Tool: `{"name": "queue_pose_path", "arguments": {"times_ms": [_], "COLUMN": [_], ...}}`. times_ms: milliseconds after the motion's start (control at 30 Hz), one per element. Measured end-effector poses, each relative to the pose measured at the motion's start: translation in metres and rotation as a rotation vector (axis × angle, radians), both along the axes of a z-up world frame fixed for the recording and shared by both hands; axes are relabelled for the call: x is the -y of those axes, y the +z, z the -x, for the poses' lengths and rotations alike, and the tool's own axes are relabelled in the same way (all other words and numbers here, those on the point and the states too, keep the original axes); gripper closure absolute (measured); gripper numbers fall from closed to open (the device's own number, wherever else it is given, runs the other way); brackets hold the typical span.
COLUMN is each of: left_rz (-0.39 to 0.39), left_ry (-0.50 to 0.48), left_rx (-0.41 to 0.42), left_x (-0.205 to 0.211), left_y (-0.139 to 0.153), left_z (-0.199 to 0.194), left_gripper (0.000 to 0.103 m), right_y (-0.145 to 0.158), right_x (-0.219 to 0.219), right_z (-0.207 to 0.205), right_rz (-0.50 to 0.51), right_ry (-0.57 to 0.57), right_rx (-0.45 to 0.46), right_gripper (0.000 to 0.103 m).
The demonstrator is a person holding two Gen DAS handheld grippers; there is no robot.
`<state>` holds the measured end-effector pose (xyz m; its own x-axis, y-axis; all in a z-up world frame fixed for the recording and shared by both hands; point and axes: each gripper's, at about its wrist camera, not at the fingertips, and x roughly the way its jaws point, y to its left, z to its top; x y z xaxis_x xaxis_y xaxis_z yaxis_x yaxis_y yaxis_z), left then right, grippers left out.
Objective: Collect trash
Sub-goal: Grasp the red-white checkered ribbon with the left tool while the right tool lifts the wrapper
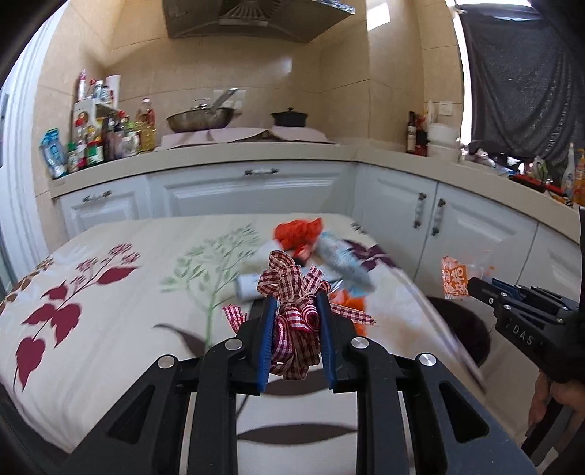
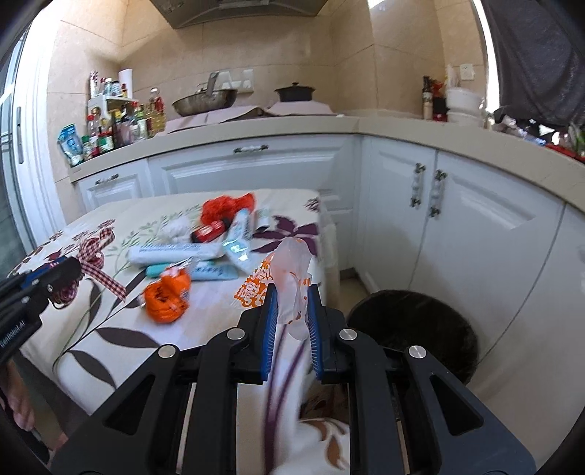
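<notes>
Trash lies in a heap on the desk with the flower cloth. The left gripper has its fingers clamped on a red checked ribbon, lifted just above the cloth. The right gripper has its fingers squeezed on a clear plastic wrapper, near the dark bin beside the desk.

Place: home kitchen
Cooking: range hood above a wok and a black pot
Storage: white cabinets under a beige surface
Supplies: oil and sauce bottles in the corner
Walls: beige tiles
</notes>
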<state>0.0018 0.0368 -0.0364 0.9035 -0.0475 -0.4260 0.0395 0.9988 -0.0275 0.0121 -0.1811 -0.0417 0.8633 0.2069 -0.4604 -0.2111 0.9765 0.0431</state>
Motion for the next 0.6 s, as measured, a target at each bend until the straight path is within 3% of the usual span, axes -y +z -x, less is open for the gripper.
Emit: {"name": "queue_pose_path", "arguments": {"times_ms": [133, 333, 600], "left_rz": [0.041, 0.025, 0.007], "left_ry": [-0.068, -0.169, -0.276], "left_rx": [0.010, 0.048, -0.025], "left_x": [0.019, 0.070, 0.147], "left_y": [0.011, 0.020, 0.009], "left_z": [-0.018, -0.043, -0.094], "left_gripper": [0.080, 0.080, 0.080], "right_y": [0.005, 0.003, -0.016], "right_x": [0.027, 0.070, 0.121], "right_z": [-0.005, -0.019, -0.050], "right_rz": [0.012, 0.016, -0.006], "right_ry": [-0.073, -0.171, -0.251], "right_rx": [0.022, 0.041, 0.021], "right_gripper": [0.087, 0.087, 0.087]}}
